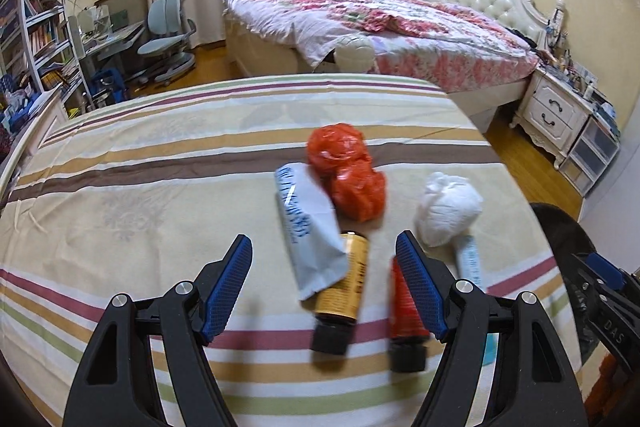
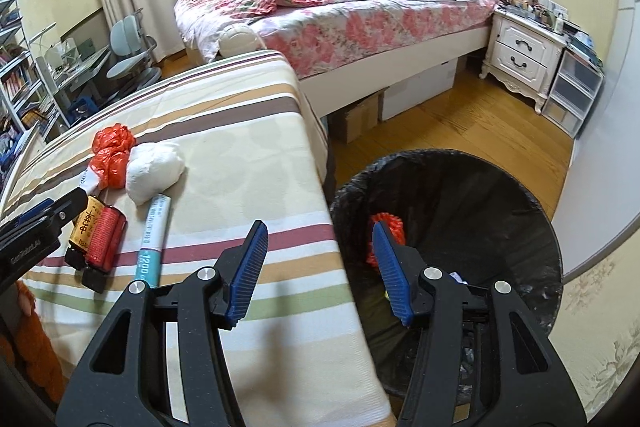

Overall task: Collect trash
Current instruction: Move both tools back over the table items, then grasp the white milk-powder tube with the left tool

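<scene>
Left wrist view
Left tongs (image 1: 324,259): spread wide, pinching nothing, hanging over the striped desk (image 1: 140,187).
Between the pads: a yellow-labelled bottle (image 1: 344,291) with a black cap, partly under a white packet with blue print (image 1: 308,227).
Red bottle (image 1: 406,311): black cap, lying just beside the right-hand pad, at 5 o'clock of the yellow one.
Orange plastic bag (image 1: 346,171): crumpled, at 12 o'clock of the bottles, touching the packet.
White wad (image 1: 448,207): at 3 o'clock of the orange bag, apart from it.
Blue-and-white tube (image 1: 470,263): at 6 o'clock of the wad, partly hidden by the tongs.
Right tongs: only a dark part shows at the 3 o'clock edge.

Right wrist view
Right tongs (image 2: 320,247): spread and empty, the left pad over the desk edge (image 2: 312,187), the right pad over the bin.
Black-lined bin (image 2: 500,227): on the floor at 3 o'clock of the desk; an orange-red piece (image 2: 394,227) lies inside.
Remaining trash: all at 9 to 10 o'clock on the desk: orange bag (image 2: 110,151), white wad (image 2: 154,167), tube (image 2: 154,239), bottles (image 2: 100,235).
Left tongs (image 2: 40,223): enter at 9 o'clock beside the bottles.
</scene>
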A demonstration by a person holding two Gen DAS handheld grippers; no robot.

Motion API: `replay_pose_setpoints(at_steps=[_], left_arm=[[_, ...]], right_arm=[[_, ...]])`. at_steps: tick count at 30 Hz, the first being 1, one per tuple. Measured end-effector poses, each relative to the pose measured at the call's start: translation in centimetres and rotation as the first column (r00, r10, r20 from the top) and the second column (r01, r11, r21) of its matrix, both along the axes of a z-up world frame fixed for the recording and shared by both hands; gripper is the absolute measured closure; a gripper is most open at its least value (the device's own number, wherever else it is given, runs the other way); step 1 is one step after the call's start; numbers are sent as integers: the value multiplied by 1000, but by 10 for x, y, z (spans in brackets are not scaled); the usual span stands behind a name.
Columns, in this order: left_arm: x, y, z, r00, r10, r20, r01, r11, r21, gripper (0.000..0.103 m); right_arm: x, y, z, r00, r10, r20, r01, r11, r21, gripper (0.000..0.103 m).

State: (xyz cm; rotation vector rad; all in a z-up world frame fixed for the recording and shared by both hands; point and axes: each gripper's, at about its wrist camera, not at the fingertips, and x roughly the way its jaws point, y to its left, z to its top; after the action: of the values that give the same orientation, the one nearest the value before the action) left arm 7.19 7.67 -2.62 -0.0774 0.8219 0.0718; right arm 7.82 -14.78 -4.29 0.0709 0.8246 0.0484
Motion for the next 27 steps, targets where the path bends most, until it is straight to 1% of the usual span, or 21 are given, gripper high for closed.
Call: replay_pose_setpoints(at_steps=[5,15,18,24,27], left_arm=[[2,24,-7,998,42,-39,-43,998,-41,30],[-5,60,-12,992,110,-57,-112,993,-39,29],[-3,61,-11,993,103,-56,-106,994,-42,29],[10,57,-3,997,74,-21,-74,997,-25,29],[21,57,-4,998,47,-30,-48,998,-27,29]], right_arm=[[3,13,0,1000,20,-7,-20,1000,-10,50],[8,32,0,998,53,-16,-53,998,-19,50],[9,35,0,998,59,-19,-59,998,-21,50],[12,43,2,997,69,-16,-70,997,-26,50],[12,45,3,997,75,-16,-75,997,-28,50]])
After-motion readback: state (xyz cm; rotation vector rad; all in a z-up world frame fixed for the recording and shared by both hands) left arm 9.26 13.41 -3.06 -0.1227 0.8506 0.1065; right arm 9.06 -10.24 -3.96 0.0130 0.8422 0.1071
